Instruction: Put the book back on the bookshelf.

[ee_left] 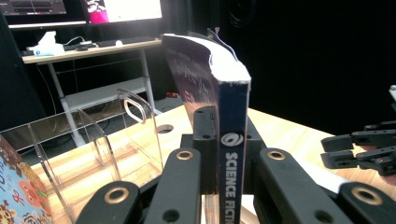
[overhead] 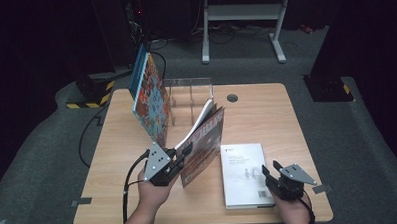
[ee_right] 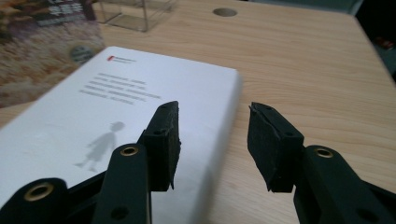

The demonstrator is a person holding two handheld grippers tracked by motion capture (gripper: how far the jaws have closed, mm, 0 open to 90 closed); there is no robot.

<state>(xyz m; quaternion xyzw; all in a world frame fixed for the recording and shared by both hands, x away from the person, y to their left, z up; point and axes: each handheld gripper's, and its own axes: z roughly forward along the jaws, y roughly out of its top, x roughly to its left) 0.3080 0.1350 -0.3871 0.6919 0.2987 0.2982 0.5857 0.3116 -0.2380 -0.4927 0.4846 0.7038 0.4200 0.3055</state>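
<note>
Fingers of the right gripper [ee_right: 212, 140] stand partly apart with nothing between them, poised over the near right edge of a white paperback [overhead: 243, 173] that lies flat at the near right of the table [overhead: 266, 109]; those of the left gripper [overhead: 180, 160] are clamped tight on the spine end of a science-fiction book [overhead: 202, 142], which is held upright on its lower edge near the middle of the table. From here I judge the chief risk to sit with that upright book: it is pinched at one near corner only, its pages already fan and curl away at the top, so it could sag, twist in the grip or slip down as it is carried toward the clear acrylic book rack [overhead: 188, 100] farther back. A misjudged angle could knock the thin divider [ee_left: 100, 154] or catch the cover on its edge and shove the light rack across the wood. The right gripper, so close to the white paperback, might also nudge it off square or off the near edge. The held book shows a dark blue spine with white lettering, a purplish-red illustrated cover and a white block of pages. Farthest away on the left, a colourful picture book [overhead: 148, 96] leans upright at the rack's left side.
</note>
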